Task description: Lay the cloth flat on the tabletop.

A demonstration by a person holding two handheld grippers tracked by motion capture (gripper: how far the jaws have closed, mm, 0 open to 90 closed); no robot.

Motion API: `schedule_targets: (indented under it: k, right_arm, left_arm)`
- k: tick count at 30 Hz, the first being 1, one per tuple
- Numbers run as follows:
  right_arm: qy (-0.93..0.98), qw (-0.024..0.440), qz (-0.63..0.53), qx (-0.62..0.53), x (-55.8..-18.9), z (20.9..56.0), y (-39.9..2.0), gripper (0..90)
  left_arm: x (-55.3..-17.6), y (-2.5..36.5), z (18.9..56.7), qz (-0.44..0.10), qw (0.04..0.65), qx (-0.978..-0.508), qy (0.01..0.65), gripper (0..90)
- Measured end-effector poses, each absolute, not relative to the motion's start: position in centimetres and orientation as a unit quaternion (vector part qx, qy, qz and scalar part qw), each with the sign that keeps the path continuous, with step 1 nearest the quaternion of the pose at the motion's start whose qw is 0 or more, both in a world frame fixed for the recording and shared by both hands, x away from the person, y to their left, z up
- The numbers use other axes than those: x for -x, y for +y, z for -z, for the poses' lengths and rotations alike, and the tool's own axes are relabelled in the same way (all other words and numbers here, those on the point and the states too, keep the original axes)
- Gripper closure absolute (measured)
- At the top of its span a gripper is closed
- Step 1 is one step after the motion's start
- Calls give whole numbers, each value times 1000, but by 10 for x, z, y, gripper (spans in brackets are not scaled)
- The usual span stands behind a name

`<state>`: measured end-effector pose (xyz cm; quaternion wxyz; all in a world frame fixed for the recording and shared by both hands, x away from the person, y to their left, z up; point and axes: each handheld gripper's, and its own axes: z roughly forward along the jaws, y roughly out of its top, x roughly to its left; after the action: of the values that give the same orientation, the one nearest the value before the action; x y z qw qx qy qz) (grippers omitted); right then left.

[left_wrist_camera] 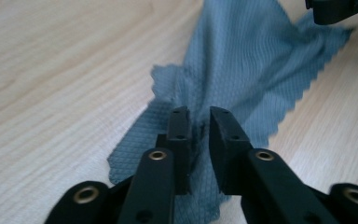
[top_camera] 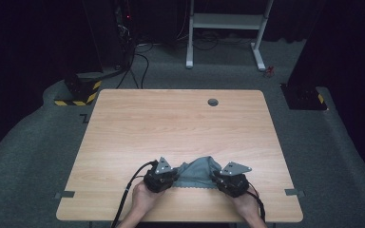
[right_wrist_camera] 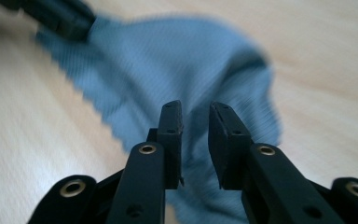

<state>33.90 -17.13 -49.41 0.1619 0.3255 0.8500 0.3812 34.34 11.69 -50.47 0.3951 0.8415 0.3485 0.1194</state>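
I saw the soft blue-grey cloth [top_camera: 197,172] lying bunched up near the front edge of the smooth, pale wooden table [top_camera: 171,123], its weave full of tiny diamond bumps and its edge cut in little zigzags. My left gripper [top_camera: 171,178] sat at the left end of the cloth, with its flat black jaws a small gap apart, the cloth between them but not squeezed. My right gripper [top_camera: 217,177] sat at the right end of the cloth, jaws also a little apart over the cloth, holding nothing tight.
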Motion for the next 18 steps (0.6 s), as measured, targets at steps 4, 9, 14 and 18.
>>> schedule_targets:
  k: [4, 9, 14, 18]
  right_arm:
    - [837, 172, -382, -351, -350, 487, -176, 739]
    - [840, 171, -336, -390, -379, 496, -174, 706]
    - [844, 169, -314, -399, -386, 506, -170, 686]
    - [851, 169, -308, -390, -383, 511, -171, 748]
  left_arm:
    - [-354, 122, 498, -126, 398, -830, 371, 719]
    - [-374, 116, 493, -129, 375, -833, 387, 642]
    - [-392, 96, 499, -132, 341, -849, 383, 599]
    - [-401, 85, 506, -127, 327, -854, 386, 597]
